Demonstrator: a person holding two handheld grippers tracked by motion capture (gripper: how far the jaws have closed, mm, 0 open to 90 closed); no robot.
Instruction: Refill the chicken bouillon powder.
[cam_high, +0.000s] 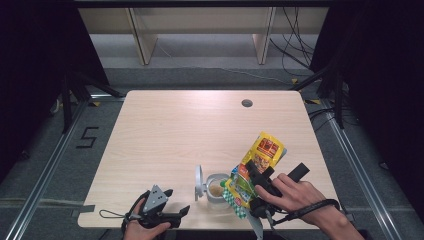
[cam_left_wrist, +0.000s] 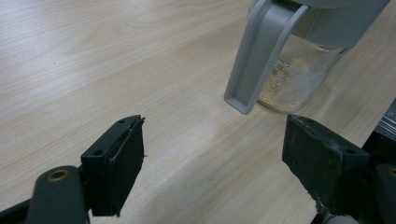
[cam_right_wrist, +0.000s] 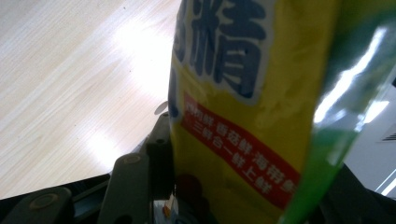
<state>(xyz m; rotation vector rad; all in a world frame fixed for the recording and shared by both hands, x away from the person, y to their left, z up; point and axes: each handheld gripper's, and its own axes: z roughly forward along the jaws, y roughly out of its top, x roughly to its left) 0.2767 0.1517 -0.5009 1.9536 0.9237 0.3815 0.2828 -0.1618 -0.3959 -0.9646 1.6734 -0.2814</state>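
— Left gripper (cam_high: 167, 212)?
— Fingers apart, holding nothing, low over the worktop (cam_high: 165, 130) edge.
— Jar (cam_high: 217, 188)?
— Centre front, lid flipped open, powder inside.
— Right gripper (cam_high: 255, 182)?
— Clamped on the yellow packet (cam_high: 257, 162) — tilted over the jar.

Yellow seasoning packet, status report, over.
Right hand-held gripper clamps yellow-green foil seasoning packet, tilted over clear plastic jar. Left hand-held gripper open, empty, beside jar. Jar's grey lid flipped open; nothing blocking.
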